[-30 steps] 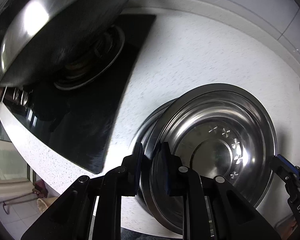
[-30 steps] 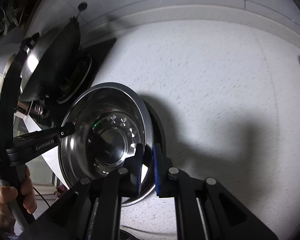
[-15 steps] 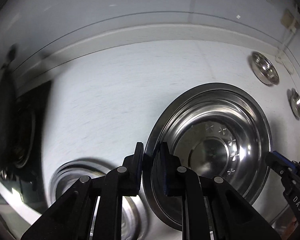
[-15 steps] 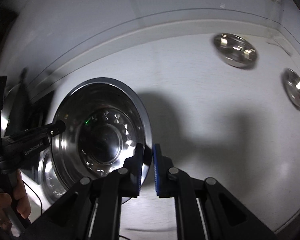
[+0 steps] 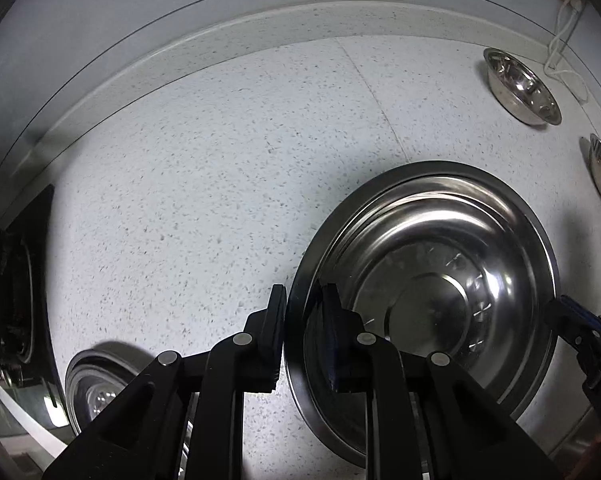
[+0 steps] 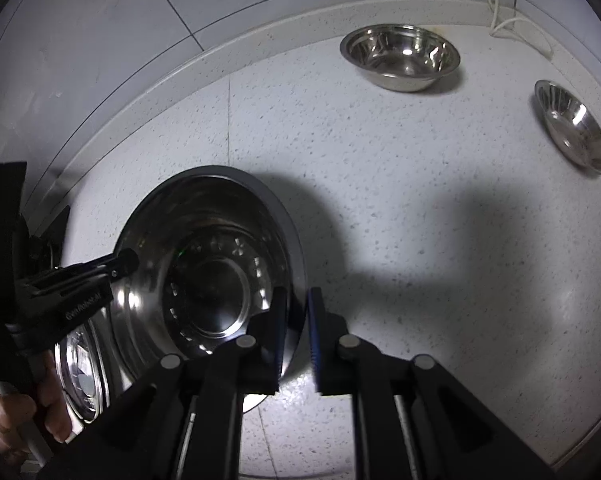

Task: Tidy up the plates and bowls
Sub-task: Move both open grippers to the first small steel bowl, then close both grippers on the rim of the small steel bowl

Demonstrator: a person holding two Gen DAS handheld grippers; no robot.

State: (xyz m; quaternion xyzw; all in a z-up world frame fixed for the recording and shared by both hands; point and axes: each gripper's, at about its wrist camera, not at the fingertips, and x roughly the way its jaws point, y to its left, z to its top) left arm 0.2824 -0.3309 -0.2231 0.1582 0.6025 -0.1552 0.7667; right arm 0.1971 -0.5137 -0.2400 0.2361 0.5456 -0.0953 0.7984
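Observation:
A large steel plate [image 5: 428,264] is held in the air above the speckled white counter [image 5: 220,152]. My left gripper [image 5: 303,320] is shut on its left rim. My right gripper [image 6: 296,320] is shut on its right rim; the plate shows there too [image 6: 204,264]. A second steel plate [image 5: 92,392] lies on the counter at lower left, also seen in the right wrist view [image 6: 80,372]. A steel bowl [image 6: 400,56] and a smaller steel dish [image 6: 572,128] sit far right near the wall.
A black cooktop [image 5: 16,288] lies at the left edge. The tiled wall [image 6: 180,8] and raised backsplash run along the back. A white cable [image 5: 564,32] hangs at the far right corner.
Both grippers have carried the large plate up and to the right, away from the cooktop and off the lower plate. The bowl and small dish have come closer into view.

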